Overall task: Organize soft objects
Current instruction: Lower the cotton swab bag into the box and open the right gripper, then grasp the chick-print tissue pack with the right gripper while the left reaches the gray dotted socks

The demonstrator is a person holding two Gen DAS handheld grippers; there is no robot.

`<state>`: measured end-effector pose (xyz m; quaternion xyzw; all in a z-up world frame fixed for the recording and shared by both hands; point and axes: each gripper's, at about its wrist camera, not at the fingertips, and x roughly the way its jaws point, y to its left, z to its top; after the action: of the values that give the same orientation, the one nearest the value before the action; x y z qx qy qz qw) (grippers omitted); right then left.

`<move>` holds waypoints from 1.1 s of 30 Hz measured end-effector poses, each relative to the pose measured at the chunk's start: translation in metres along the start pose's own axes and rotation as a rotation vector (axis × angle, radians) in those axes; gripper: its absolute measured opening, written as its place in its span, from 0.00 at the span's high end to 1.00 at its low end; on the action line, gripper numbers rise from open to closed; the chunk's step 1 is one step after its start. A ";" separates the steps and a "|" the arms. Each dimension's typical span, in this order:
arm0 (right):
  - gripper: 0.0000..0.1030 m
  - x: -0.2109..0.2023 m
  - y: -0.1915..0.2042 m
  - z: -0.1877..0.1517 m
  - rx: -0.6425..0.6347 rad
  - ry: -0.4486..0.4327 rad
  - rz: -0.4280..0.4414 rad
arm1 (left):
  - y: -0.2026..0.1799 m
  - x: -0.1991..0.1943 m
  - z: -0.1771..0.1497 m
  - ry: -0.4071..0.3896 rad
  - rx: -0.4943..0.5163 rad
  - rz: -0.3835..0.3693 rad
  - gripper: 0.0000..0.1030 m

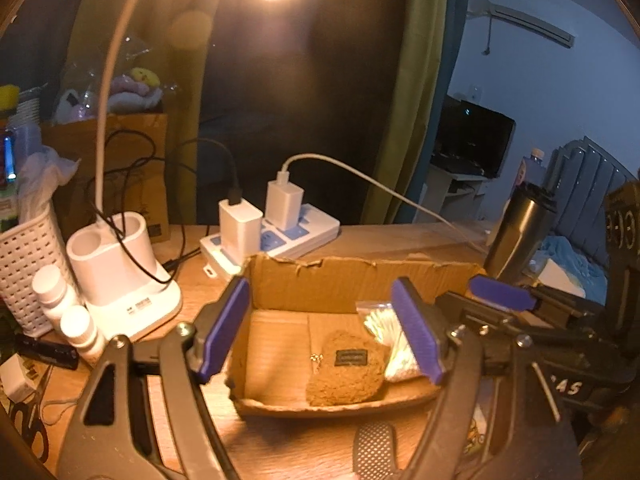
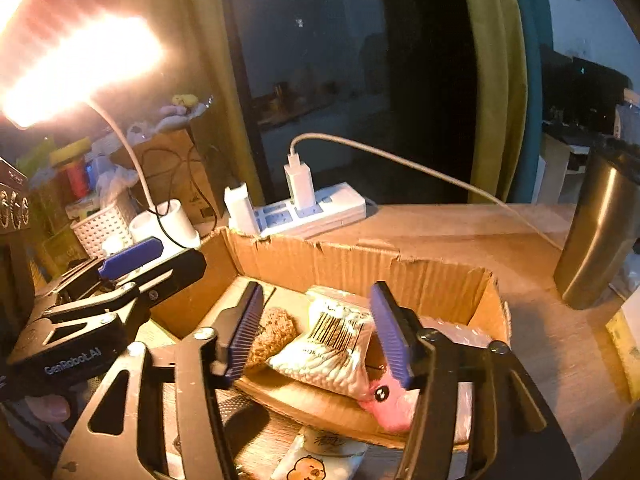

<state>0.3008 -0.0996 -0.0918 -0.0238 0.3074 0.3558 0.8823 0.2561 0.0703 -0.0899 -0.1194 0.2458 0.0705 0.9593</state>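
Brown corrugated cardboard box [image 2: 360,264] holds a tan fuzzy pouch [image 1: 346,368], a barcoded clear bag of white swabs [image 2: 332,344] and a pink plush [image 2: 390,404].

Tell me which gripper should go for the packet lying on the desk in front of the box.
Right. The duck-printed packet lies just below the open right gripper, in front of the cardboard box. The left gripper is open too, but faces the brown fuzzy pouch inside.
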 end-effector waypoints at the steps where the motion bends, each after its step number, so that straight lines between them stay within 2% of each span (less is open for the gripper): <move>1: 0.40 -0.004 0.001 0.001 -0.002 -0.011 -0.002 | 0.001 -0.003 0.000 -0.005 0.000 0.001 0.27; 21: 0.40 -0.080 0.023 -0.003 -0.045 -0.114 -0.041 | -0.004 -0.068 -0.001 -0.089 0.025 -0.005 0.27; 33: 0.40 -0.104 0.039 -0.012 -0.063 -0.141 -0.049 | -0.008 -0.099 -0.010 -0.115 0.031 -0.014 0.27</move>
<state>0.2116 -0.1374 -0.0361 -0.0343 0.2325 0.3442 0.9090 0.1674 0.0526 -0.0489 -0.1020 0.1907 0.0666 0.9741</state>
